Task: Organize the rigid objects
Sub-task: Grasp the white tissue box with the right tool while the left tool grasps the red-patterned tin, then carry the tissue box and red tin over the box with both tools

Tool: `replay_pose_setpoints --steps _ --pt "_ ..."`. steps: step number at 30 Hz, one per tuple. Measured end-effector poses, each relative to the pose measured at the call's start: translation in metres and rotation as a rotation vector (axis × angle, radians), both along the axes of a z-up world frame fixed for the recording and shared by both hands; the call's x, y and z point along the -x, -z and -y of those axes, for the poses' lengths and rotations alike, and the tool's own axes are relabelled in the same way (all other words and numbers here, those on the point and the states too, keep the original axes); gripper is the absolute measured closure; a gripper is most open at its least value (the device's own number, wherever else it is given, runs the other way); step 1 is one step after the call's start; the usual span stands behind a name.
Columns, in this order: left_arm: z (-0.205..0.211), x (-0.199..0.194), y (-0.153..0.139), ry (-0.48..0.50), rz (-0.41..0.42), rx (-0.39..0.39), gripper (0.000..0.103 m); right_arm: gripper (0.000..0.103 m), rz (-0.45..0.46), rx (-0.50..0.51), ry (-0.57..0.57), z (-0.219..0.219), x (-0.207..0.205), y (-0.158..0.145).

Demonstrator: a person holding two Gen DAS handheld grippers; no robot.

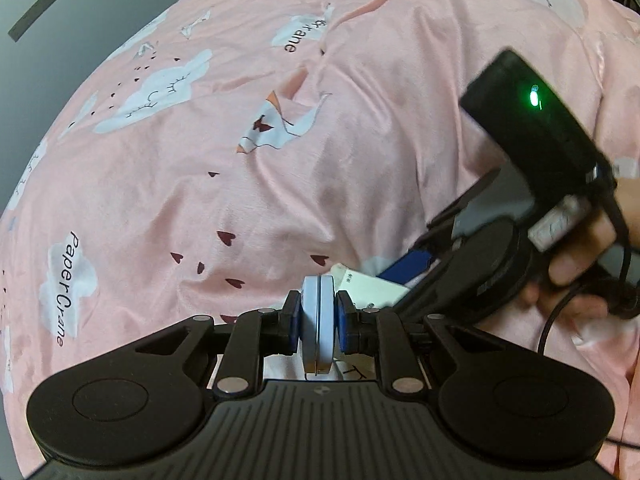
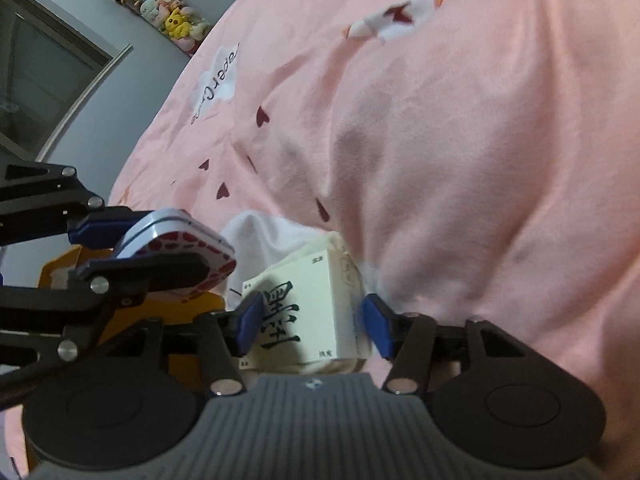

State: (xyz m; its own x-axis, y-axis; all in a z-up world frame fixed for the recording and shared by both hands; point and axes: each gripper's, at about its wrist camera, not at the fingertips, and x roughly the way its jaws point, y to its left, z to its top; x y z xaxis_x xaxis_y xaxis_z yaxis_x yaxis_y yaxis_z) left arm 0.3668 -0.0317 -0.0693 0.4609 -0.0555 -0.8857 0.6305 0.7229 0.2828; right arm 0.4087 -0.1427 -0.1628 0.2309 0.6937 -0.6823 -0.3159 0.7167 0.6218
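Pinching a flat round tin (image 1: pixel 318 322) on edge, the left claw (image 1: pixel 318 324) has its blue pads pressed against the tin's two faces, the pale blue rim and seam facing its own camera. From the right wrist view the same tin (image 2: pixel 176 240) shows a white face with red blotches, lifted clear of the bed and off to the left of the other claw.

The right claw (image 2: pixel 316 322) stands spread, its blue pads (image 2: pixel 378 326) on either side of a cream box (image 2: pixel 308 312) printed with a large black character. The right pad is clear of the box's side; the left pad sits just beside or against its printed face, and I cannot tell which. The box rests on the pink bedspread (image 2: pixel 440 160) with a crumpled white cloth (image 2: pixel 260 236) just behind it. Something yellow-orange (image 2: pixel 188 308) lies below the left claw, mostly hidden.

In the left wrist view a person's hand (image 1: pixel 580 276) grips the right claw's handle, a green light glowing on the black unit above it. A row of plush toys (image 2: pixel 152 4) hangs on the grey wall behind the bed.
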Motion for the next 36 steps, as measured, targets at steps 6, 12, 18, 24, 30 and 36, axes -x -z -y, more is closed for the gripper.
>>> replay_pose_setpoints --steps 6,12,18,24,30,36 --pt "-0.005 0.004 -0.009 -0.031 0.025 0.047 0.083 0.063 0.048 0.013 0.029 -0.003 0.009 -0.01" --pt "-0.012 0.016 -0.029 -0.051 0.043 0.121 0.083 0.074 0.119 0.003 0.005 0.0 0.033 -0.03" --pt "-0.026 0.044 -0.06 -0.055 0.077 0.181 0.083 0.077 0.186 0.007 0.028 0.008 0.061 -0.059" --pt "-0.05 0.079 -0.093 -0.071 0.126 0.196 0.083 0.077 0.273 0.034 0.063 0.016 0.088 -0.102" --pt "-0.092 0.115 -0.108 -0.123 0.151 0.145 0.083 0.077 0.421 -0.008 0.04 0.004 0.116 -0.173" --pt "-0.13 0.14 -0.087 -0.168 0.117 0.087 0.083 0.077 0.4 -0.073 -0.085 -0.056 0.128 -0.199"
